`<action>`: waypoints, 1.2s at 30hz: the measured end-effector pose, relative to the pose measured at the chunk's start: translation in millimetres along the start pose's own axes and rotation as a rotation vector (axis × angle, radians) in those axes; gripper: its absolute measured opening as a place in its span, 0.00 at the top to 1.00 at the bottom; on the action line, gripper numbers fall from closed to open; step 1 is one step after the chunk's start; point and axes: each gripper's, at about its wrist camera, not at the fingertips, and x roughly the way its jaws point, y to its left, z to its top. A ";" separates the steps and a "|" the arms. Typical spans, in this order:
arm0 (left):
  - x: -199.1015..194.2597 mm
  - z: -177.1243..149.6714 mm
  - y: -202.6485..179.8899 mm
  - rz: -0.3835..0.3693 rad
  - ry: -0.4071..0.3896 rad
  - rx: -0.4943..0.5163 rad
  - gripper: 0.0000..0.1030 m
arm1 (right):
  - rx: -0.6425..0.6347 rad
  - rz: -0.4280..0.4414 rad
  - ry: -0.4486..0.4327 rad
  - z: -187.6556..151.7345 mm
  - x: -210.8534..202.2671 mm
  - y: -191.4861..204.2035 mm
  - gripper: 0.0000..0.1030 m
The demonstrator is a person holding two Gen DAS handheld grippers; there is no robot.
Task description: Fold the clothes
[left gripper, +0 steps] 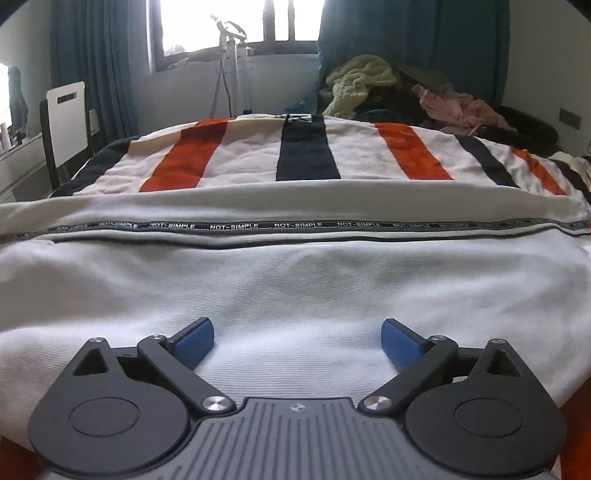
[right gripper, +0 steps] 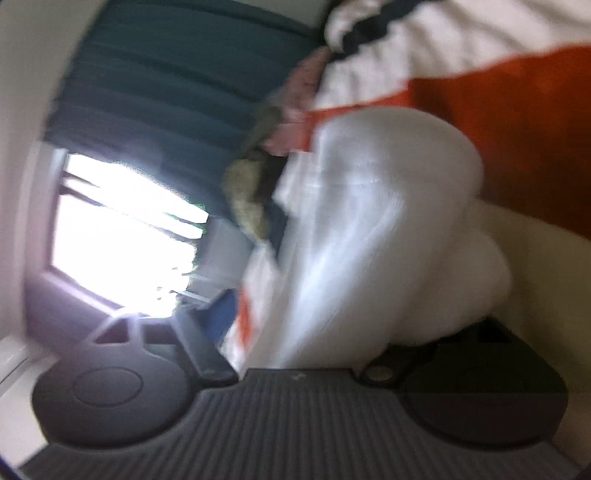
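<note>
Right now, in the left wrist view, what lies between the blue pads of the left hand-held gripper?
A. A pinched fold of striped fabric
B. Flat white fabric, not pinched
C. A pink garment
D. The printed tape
B: the left hand-held gripper stands wide open, its pads apart over smooth white garment.

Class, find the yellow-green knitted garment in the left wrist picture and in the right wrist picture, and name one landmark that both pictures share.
Left wrist: the yellow-green knitted garment lies upper right of centre, on the clothes pile beyond the striped blanket.
Right wrist: a blurred yellow-green patch at centre left, beside the white cloth; probably the same garment.
Shared landmark: the bright window.
</note>
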 end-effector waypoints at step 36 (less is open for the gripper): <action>-70.4 34.2 136.6 -0.056 -0.126 -0.550 0.04 | -1.734 0.059 0.197 -424.5 -45.2 215.0 0.89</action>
